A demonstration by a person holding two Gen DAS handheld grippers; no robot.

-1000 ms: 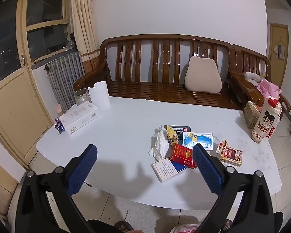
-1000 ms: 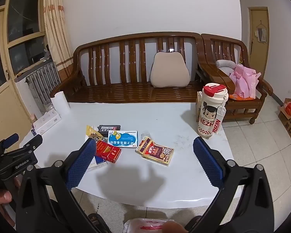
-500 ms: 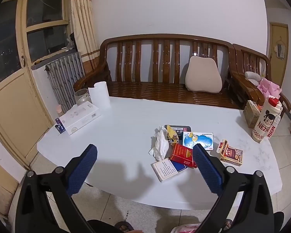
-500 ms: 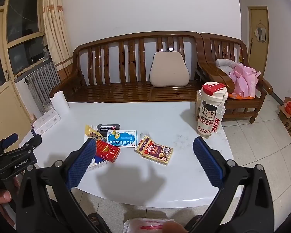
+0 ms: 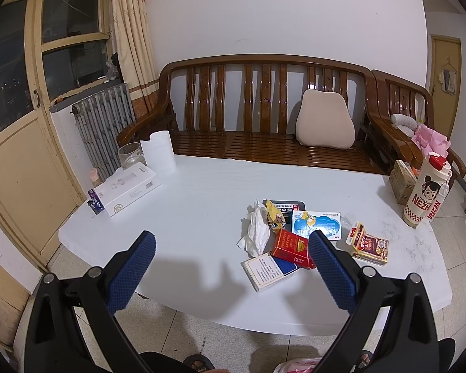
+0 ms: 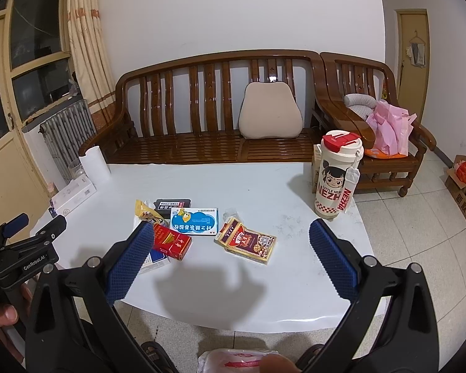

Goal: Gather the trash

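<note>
A heap of litter lies on the white table (image 5: 202, 205): a crumpled tissue (image 5: 256, 233), a yellow wrapper (image 5: 273, 216), a red cigarette pack (image 5: 290, 248), a blue and white medicine box (image 5: 317, 225), a white and blue box (image 5: 268, 270) and a dark red card box (image 5: 369, 245). My left gripper (image 5: 231, 267) hovers open over the near table edge, left of the heap. My right gripper (image 6: 231, 262) is open too, above the card box (image 6: 247, 239), with the red pack (image 6: 171, 244) beside its left finger. The left gripper (image 6: 25, 248) also shows at the right view's left edge.
A white box (image 5: 127, 188), a paper roll (image 5: 160, 155) and a glass jar (image 5: 130, 155) stand at the table's far left. A tall cartoon bottle (image 6: 337, 177) stands at the right edge. A wooden bench (image 5: 264, 115) with a cushion is behind. A plastic bag (image 6: 236, 360) lies below.
Both views have shifted only slightly; the right gripper has crept a little nearer to the table. Nothing was taken hold of or let go.
</note>
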